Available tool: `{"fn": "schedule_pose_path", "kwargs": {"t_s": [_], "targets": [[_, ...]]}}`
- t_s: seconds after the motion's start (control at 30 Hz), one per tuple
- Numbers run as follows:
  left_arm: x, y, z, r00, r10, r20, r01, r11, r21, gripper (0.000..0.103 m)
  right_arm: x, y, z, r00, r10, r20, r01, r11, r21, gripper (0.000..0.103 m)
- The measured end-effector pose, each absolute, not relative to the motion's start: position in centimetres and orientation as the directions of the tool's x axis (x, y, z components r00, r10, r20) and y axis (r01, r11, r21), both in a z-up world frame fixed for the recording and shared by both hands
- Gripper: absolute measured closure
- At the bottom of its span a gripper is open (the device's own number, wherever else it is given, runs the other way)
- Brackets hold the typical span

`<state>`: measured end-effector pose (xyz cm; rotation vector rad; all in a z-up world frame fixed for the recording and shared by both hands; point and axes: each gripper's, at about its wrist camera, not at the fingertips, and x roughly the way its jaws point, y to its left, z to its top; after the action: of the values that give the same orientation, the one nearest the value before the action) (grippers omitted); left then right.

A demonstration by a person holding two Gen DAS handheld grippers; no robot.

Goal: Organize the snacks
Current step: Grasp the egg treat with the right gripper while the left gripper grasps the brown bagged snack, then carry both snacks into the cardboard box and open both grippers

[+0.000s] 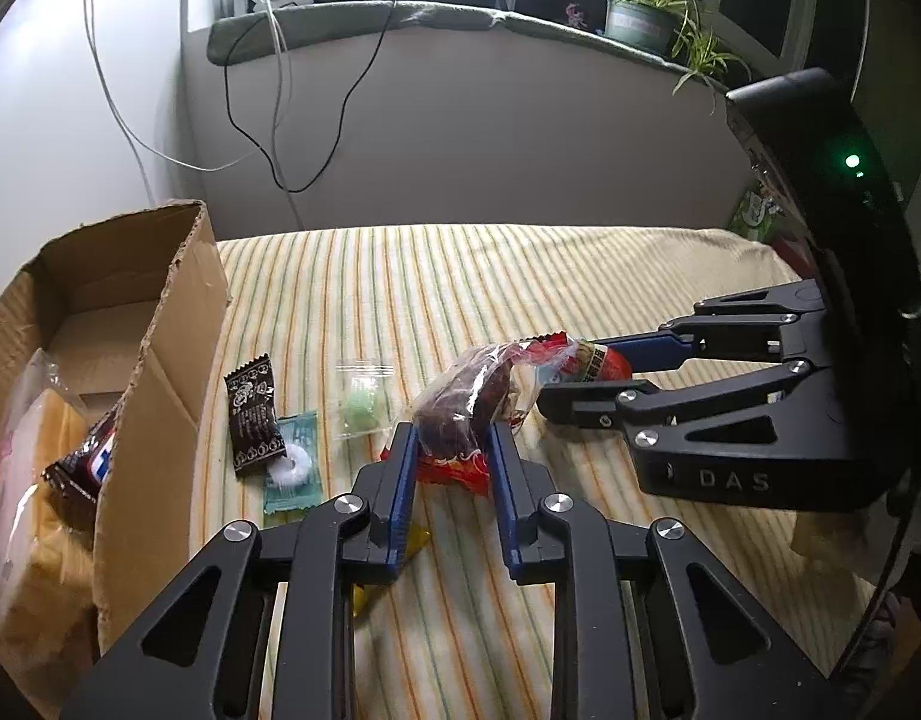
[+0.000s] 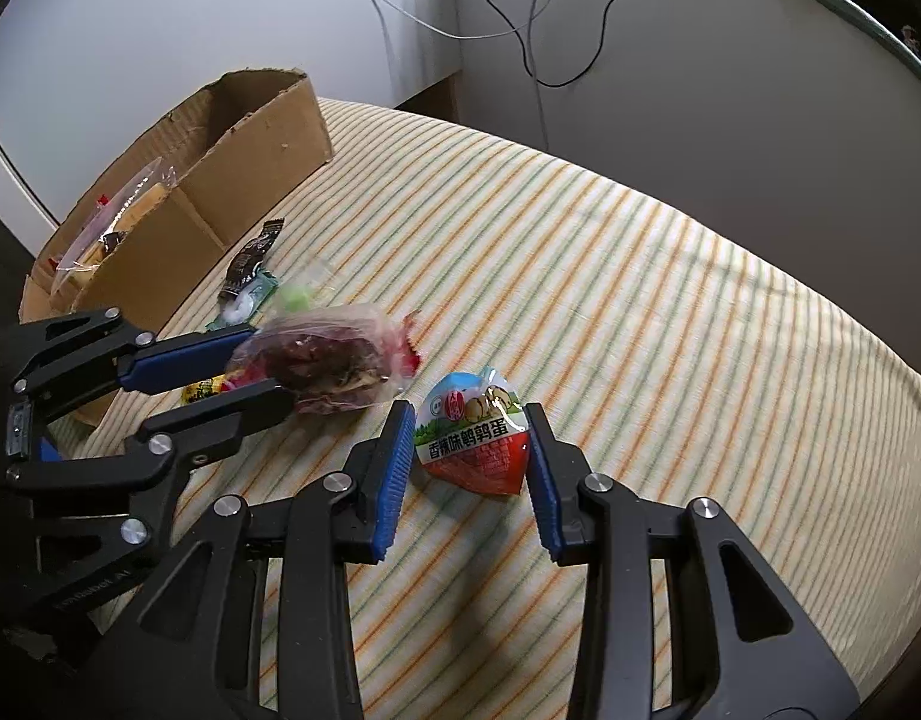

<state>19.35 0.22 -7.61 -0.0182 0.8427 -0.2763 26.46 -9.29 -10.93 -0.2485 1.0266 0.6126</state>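
Already the box [image 1: 160,360] at the left edge of the striped bed [image 1: 580,276] holds a few packets, among them a pale yellow one and a dark one, so part of the sorting looks done. The rest is still out on the cover.

The left claw [image 1: 451,450] is closed on a clear bag of dark snack [image 1: 466,414], its blue pads pressing the bag from both sides; in the right wrist view the same bag [image 2: 322,360] sits pinched between those fingers, close above the cover. The right claw [image 2: 469,450] straddles a red egg packet [image 2: 475,438]; its pads stand at the packet's sides and seem to press it, so I judge it gripped, though the contact is hard to confirm.

Left lying between the claws and the box: a brown sachet [image 1: 253,414], a teal mint [image 1: 289,468], a green candy [image 1: 361,408] in clear wrap, and a yellow wrapper [image 1: 400,546] mostly hidden under the left claw. A red wrapper [image 1: 454,471] lies beneath the held bag.

By my reckoning the job is around halfway: two items in hand, several more to carry over.
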Motion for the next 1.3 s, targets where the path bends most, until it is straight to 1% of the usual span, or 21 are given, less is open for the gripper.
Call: {"fn": "schedule_pose_path", "kwargs": {"t_s": [0.27, 0.4, 0.43, 0.5, 0.57, 0.63, 0.67, 0.8, 0.83, 0.87, 0.93, 1.1, 1.3], "targets": [[17.6, 0.6, -6.6, 0.645, -0.27, -0.715, 0.238, 0.96, -0.148, 0.082, 26.0, -10.3, -10.3, 0.39, 0.365, -0.846, -0.57, 0.817, 0.09, 0.066], [17.6, 0.3, -6.8, 0.631, -0.271, -0.726, 0.261, 0.957, -0.13, 0.082, 25.7, -10.3, -10.2, 0.393, 0.358, -0.847, -0.57, 0.818, 0.082, 0.066], [17.5, 0.1, -7.0, 0.631, -0.261, -0.731, 0.262, 0.958, -0.116, 0.08, 25.6, -10.3, -10.2, 0.392, 0.359, -0.847, -0.57, 0.817, 0.083, 0.066], [17.7, -0.3, -7.1, 0.633, -0.246, -0.734, 0.266, 0.96, -0.093, 0.079, 25.5, -10.4, -10.3, 0.391, 0.359, -0.848, -0.57, 0.817, 0.083, 0.066], [17.9, -0.7, -7.0, 0.638, -0.24, -0.732, 0.269, 0.96, -0.08, 0.073, 25.3, -10.4, -10.4, 0.39, 0.357, -0.849, -0.572, 0.816, 0.081, 0.066], [18.4, -1.0, -6.9, 0.647, -0.217, -0.731, 0.256, 0.965, -0.06, 0.047, 25.2, -10.6, -10.4, 0.389, 0.356, -0.85, -0.572, 0.816, 0.08, 0.066], [18.6, -1.2, -6.9, 0.65, -0.209, -0.73, 0.253, 0.966, -0.051, 0.045, 25.2, -10.7, -10.4, 0.39, 0.356, -0.849, -0.571, 0.817, 0.081, 0.066], [19.8, -2.0, -7.5, 0.628, -0.206, -0.751, 0.274, 0.961, -0.034, 0.046, 25.3, -11.3, -10.3, 0.396, 0.354, -0.847, -0.562, 0.823, 0.081, 0.066], [20.1, -2.1, -7.7, 0.618, -0.213, -0.757, 0.28, 0.959, -0.041, 0.049, 25.3, -11.5, -10.3, 0.398, 0.353, -0.846, -0.558, 0.825, 0.082, 0.066], [20.1, -2.0, -7.9, 0.609, -0.221, -0.762, 0.285, 0.957, -0.05, 0.06, 25.3, -11.6, -10.3, 0.399, 0.354, -0.846, -0.556, 0.827, 0.084, 0.066], [20.3, -2.1, -8.2, 0.595, -0.234, -0.769, 0.294, 0.954, -0.063, 0.069, 25.4, -11.9, -10.3, 0.402, 0.354, -0.844, -0.553, 0.829, 0.085, 0.066], [20.1, -1.7, -7.7, 0.607, -0.245, -0.756, 0.287, 0.955, -0.08, 0.071, 25.2, -12.2, -10.0, 0.408, 0.357, -0.84, -0.548, 0.832, 0.087, 0.066], [18.4, -0.2, -5.4, 0.65, -0.256, -0.715, 0.267, 0.958, -0.1, 0.071, 24.9, -11.8, -8.5, 0.423, 0.37, -0.827, -0.549, 0.831, 0.091, 0.066]]}}
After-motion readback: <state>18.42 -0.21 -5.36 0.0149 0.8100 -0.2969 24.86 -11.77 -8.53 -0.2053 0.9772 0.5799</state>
